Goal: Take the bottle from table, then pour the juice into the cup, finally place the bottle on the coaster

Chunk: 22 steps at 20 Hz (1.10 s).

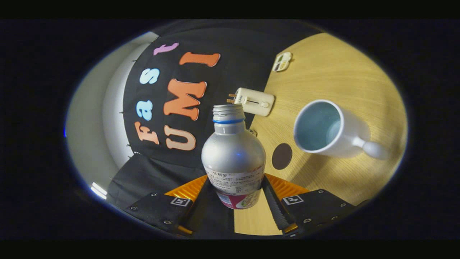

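Two black fingers (201,201) of the gripper (235,199) press against the lower sides of the bottle (233,158), one on each flank, so the gripper holds it firmly between them. The bottle is silver metal with a printed label around its lower body, a blue ring at the neck and an open, uncapped threaded mouth. It stands tilted against the slanted wooden worktop (334,68), and whether its base touches the surface cannot be told, since the fingers hide it.

Just beyond the bottle, on its cup side, a dark round coaster (281,156) lies flat on the worktop, apart from the bottle. Further that way stands the white cup (329,129), its pale blue inside showing and its handle pointing away from the bottle; whether it holds any liquid is hard to tell.

Beyond the bottle's mouth a cream power adapter (256,101) with metal prongs rests at the worktop's edge. Well past it lies a small card (282,61) with coloured patches.
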Available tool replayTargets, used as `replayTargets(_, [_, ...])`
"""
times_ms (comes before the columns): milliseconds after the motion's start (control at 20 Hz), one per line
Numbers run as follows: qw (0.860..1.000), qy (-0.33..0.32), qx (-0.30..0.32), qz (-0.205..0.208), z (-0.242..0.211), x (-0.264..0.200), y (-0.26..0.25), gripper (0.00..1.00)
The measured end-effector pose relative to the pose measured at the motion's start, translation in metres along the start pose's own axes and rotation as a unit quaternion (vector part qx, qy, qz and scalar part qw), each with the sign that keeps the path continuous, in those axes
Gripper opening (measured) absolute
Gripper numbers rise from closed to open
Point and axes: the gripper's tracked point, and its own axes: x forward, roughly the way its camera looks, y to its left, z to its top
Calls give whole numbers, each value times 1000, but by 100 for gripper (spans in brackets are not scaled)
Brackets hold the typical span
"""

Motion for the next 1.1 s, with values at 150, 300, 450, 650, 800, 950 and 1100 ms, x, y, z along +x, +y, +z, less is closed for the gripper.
replayTargets(150, [996, -6, -94, 9, 8, 0, 12, 78])
replayTargets(300, [988, -23, -150, -3, 18, 1, 14, 78])
replayTargets(450, [977, -25, -211, -6, 24, 6, 20, 78])
replayTargets(650, [954, -55, -294, -24, 45, 20, 26, 78])
replayTargets(800, [933, -60, -354, -26, 47, 29, 35, 78])
replayTargets(950, [921, -65, -384, -29, 49, 45, 39, 78])
replayTargets(1100, [900, -67, -428, -49, 51, 63, 29, 78])
